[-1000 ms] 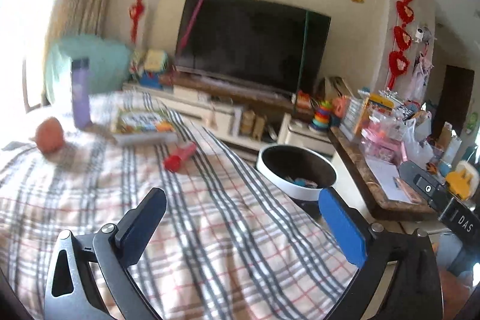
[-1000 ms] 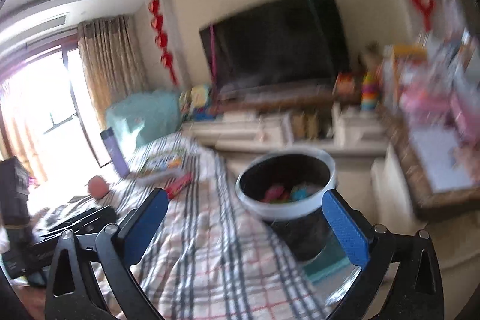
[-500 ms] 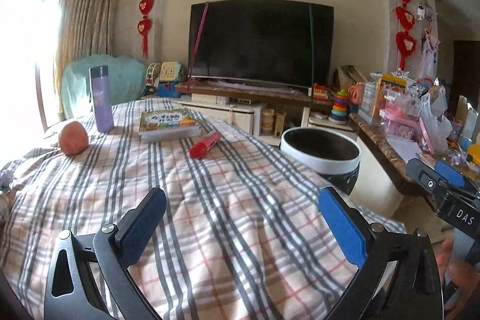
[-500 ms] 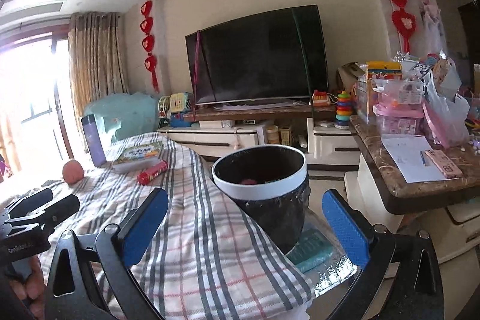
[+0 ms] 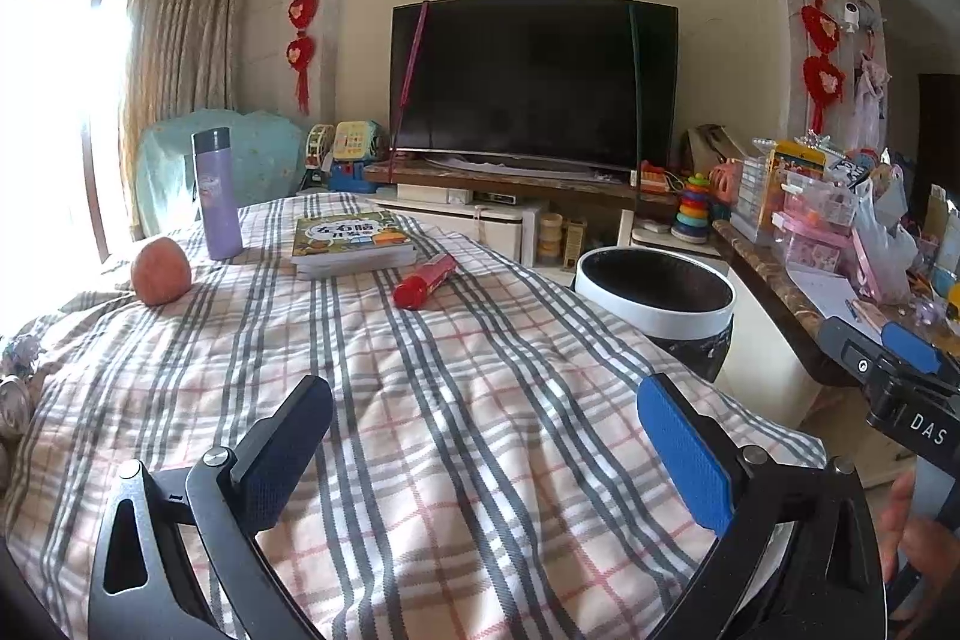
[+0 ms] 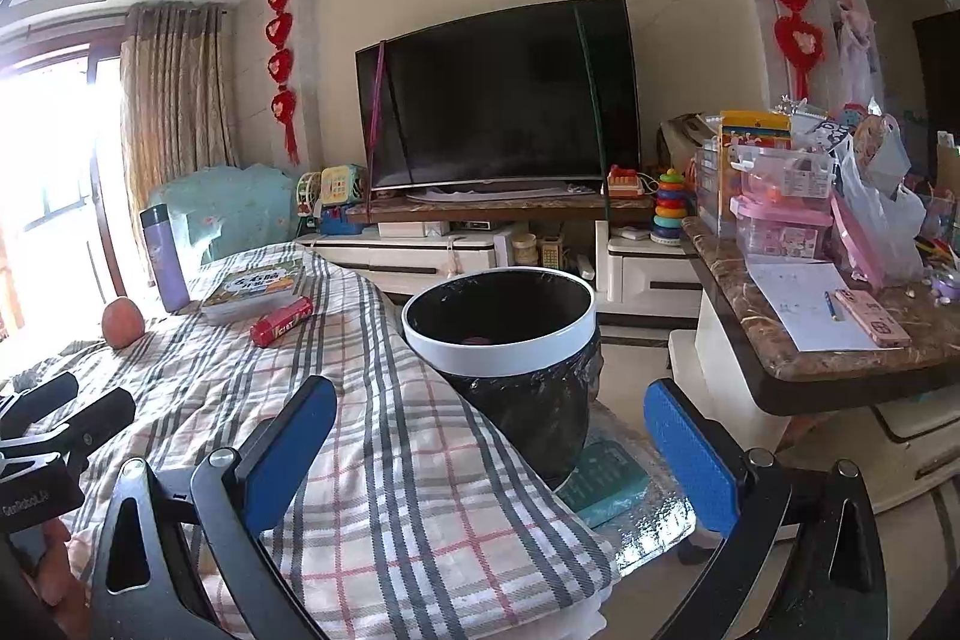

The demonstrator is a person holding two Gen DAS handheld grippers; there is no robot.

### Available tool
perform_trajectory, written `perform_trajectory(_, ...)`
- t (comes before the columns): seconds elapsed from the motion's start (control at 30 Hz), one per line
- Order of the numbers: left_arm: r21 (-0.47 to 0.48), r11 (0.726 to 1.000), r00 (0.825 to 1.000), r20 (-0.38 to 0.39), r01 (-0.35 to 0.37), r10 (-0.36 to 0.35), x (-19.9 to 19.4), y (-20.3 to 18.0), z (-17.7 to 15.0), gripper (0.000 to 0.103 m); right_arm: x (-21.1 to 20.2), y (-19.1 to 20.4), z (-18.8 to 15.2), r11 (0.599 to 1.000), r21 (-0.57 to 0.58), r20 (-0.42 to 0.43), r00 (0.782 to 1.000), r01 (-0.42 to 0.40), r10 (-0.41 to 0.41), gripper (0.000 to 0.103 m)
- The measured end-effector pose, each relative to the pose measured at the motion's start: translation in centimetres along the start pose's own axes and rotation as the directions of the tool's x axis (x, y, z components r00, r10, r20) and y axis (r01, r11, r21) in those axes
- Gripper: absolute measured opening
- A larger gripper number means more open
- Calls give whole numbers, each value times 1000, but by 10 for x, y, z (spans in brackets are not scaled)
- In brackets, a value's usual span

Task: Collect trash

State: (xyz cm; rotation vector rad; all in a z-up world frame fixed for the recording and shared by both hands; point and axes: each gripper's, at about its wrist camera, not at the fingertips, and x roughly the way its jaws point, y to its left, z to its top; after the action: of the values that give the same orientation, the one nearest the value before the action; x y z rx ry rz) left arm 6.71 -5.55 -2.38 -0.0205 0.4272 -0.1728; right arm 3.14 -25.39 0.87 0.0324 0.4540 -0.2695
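Both claws hang released and empty over the near edge of the plaid-covered tabletop [image 5: 456, 436]: the left claw [image 5: 486, 436] and the right claw [image 6: 492, 436]. Farther on lies the red tube [image 5: 425, 280], probably the trash, beside the book [image 5: 351, 244]. The nearer claw should straddle its middle crosswise, then carry it to the bin [image 6: 501, 334] at the tabletop's right edge.

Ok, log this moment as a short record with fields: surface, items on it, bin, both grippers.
surface: plaid cloth
items: red can lying on its side, book, purple bottle upright, peach
bin: trash bin, black liner, beside the cloth's edge
left gripper: open, holding nothing
right gripper: open, holding nothing
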Motion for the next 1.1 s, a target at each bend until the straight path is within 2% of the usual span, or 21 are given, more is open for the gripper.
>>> perform_trajectory(1.1,3,1000,1000,17,-1,1,-4,4,-1,102,-7,9,4,999,-6,17,999,-43,43,103)
